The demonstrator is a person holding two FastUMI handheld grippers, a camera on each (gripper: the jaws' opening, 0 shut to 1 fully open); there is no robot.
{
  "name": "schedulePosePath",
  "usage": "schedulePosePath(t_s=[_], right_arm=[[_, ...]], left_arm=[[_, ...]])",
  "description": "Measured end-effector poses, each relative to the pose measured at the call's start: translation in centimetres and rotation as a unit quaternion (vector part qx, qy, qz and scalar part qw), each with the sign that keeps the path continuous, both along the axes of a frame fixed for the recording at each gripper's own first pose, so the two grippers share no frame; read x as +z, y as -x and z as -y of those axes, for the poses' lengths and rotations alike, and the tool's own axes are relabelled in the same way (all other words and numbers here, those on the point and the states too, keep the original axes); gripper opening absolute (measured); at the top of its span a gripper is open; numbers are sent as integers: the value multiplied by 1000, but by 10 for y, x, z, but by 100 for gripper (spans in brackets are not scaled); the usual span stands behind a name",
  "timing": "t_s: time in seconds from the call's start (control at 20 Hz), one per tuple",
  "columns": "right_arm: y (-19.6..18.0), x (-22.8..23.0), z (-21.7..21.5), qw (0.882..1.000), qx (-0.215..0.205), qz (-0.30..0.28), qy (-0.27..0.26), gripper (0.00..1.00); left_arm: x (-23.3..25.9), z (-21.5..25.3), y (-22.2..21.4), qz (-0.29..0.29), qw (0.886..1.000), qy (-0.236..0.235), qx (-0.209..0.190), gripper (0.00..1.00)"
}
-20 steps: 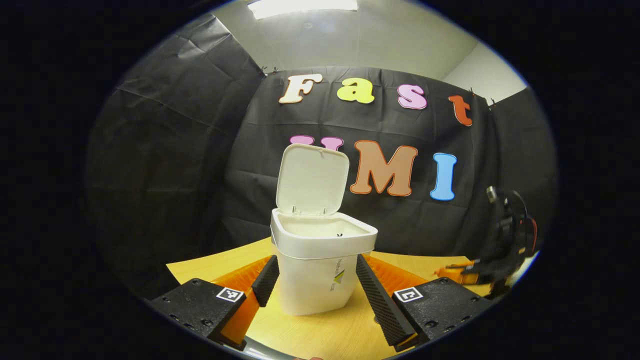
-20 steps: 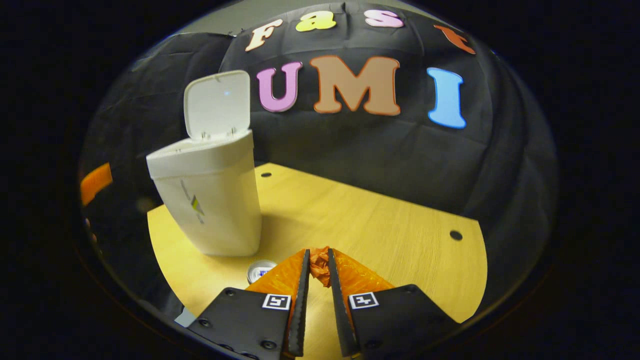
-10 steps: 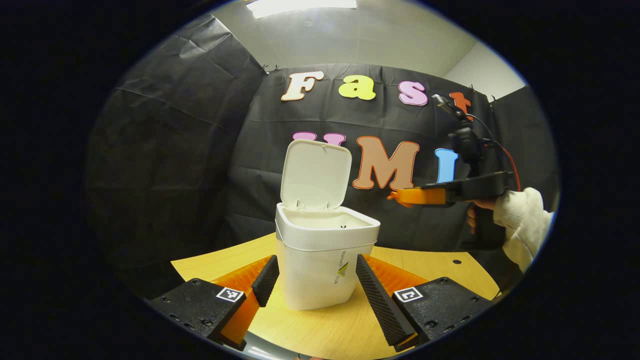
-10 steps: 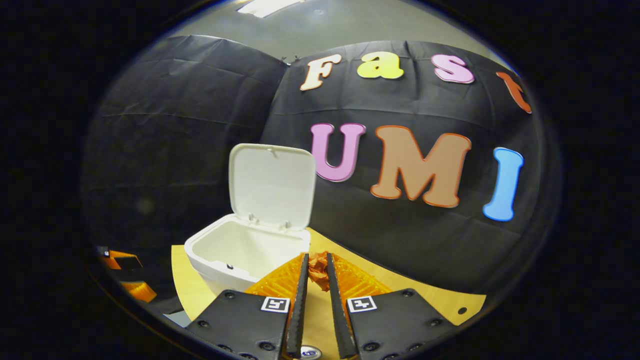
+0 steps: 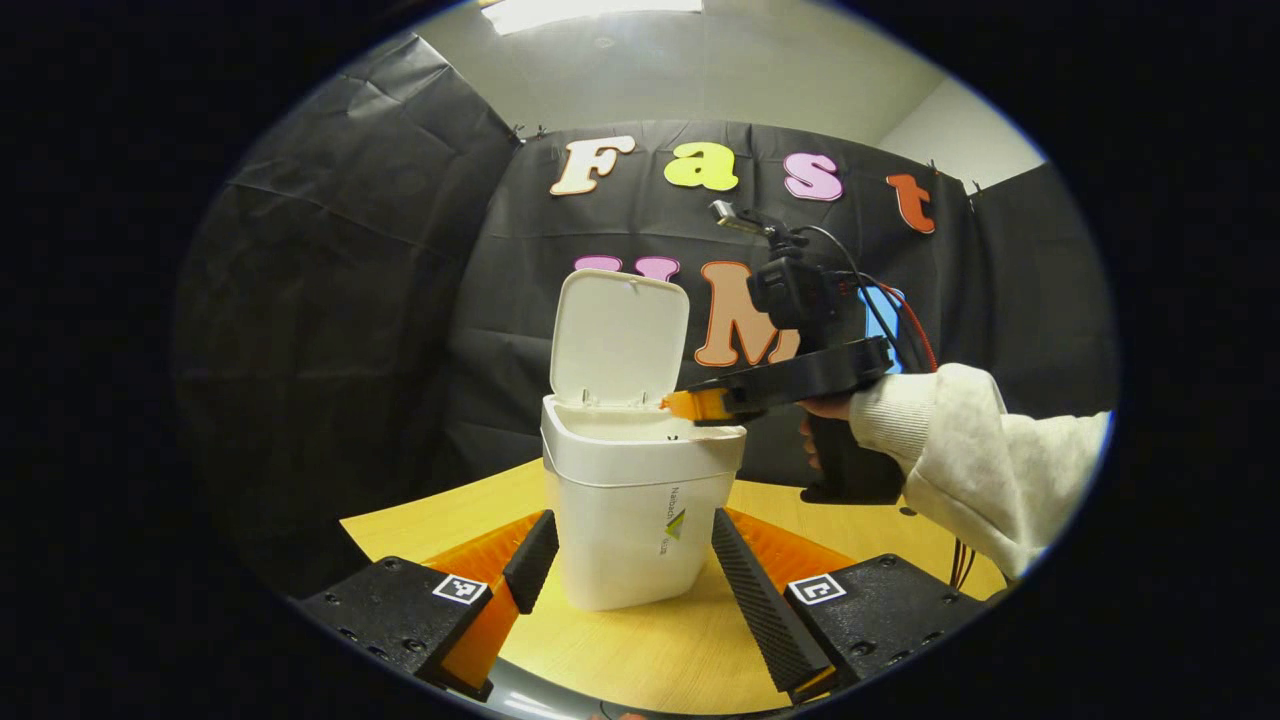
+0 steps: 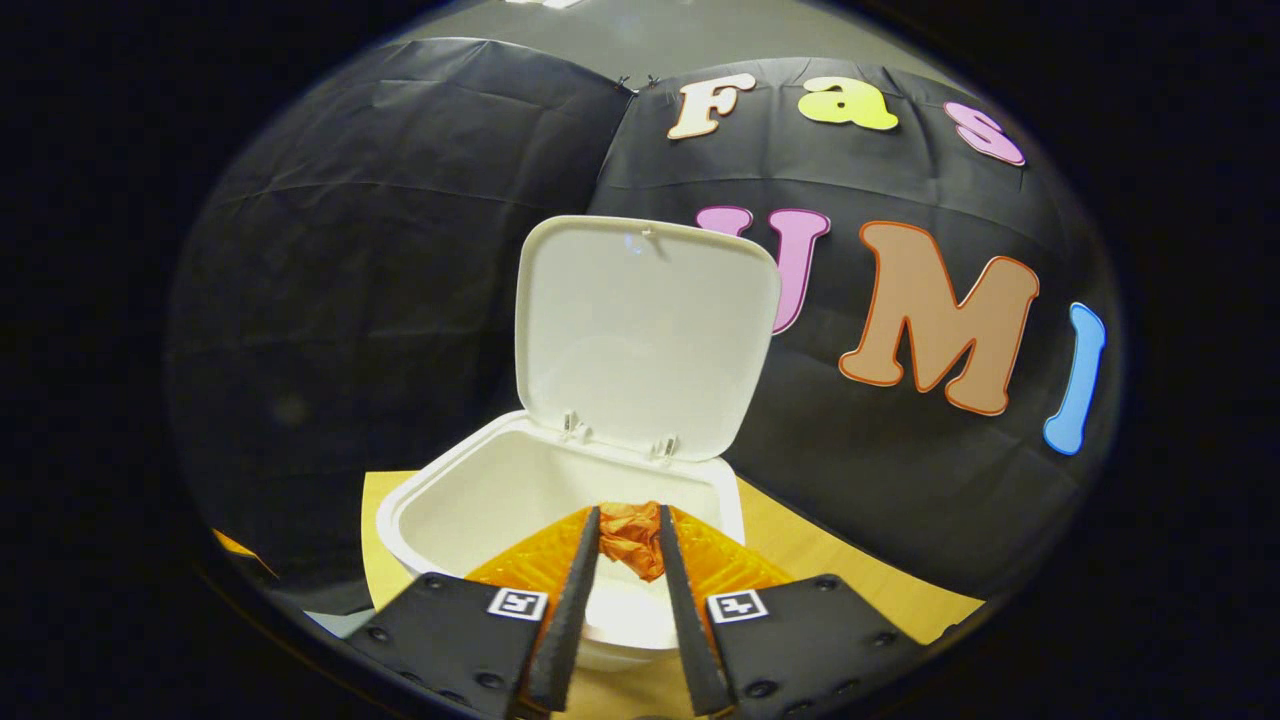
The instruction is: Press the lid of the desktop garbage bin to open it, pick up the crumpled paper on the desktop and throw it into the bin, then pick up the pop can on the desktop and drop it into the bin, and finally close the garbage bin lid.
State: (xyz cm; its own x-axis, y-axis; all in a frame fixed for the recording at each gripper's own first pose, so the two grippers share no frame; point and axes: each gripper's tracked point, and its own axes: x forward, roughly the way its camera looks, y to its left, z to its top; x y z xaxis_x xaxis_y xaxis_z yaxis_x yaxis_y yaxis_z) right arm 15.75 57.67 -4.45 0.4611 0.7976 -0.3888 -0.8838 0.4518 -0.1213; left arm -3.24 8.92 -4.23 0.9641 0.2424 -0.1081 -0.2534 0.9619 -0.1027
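Right gripper (image 6: 628,545) pinched on crumpled orange paper wad (image 6: 634,535), lower centre, over open white plastic bin (image 6: 470,500). Light, soft, springy; wad's middle best. Left gripper (image 5: 622,560) wide open, straddling bin base untouched.

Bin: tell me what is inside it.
The bin shows bare white walls under its raised lid. The right gripper holds crumpled paper over the opening, hiding the bottom.
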Motion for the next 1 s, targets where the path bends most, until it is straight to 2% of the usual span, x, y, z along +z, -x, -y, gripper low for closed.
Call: schedulePosePath(t_s=[0.1, 0.2, 0.3, 0.5, 0.55, 0.65, 0.7, 0.85, 0.9, 1.0], right_arm=[[1, 0, 3, 1000, -6, 6, -7, 75], [-3, 6, 15, 1000, -16, 10, -18, 100], [-13, 17, 30, 999, -31, 10, -35, 96], [-32, 47, 88, 994, -79, 27, -64, 96], [-37, 53, 104, 993, -93, 33, -68, 100], [-48, 61, 140, 989, -123, 45, -71, 100], [-51, 62, 158, 987, -137, 48, -71, 96], [-54, 64, 218, 978, -186, 58, -71, 100], [-52, 62, 234, 975, -200, 62, -68, 96], [-45, 58, 265, 971, -222, 69, -61, 96]], left_arm=[[-1, 5, -3, -2, 1000, -2, -8, 93], [-2, 12, -6, -3, 1000, -8, -20, 93], [-4, 23, -14, -1, 999, -15, -37, 93], [-16, 62, -42, 4, 996, -12, -93, 93], [-19, 72, -49, 4, 994, -15, -108, 93], [-28, 92, -65, 4, 990, -22, -136, 93], [-36, 103, -73, 1, 988, -23, -151, 93], [-64, 134, -100, -11, 981, -14, -193, 93], [-77, 142, -105, -18, 979, -16, -201, 93], [-100, 158, -115, -26, 974, -17, -222, 93]])
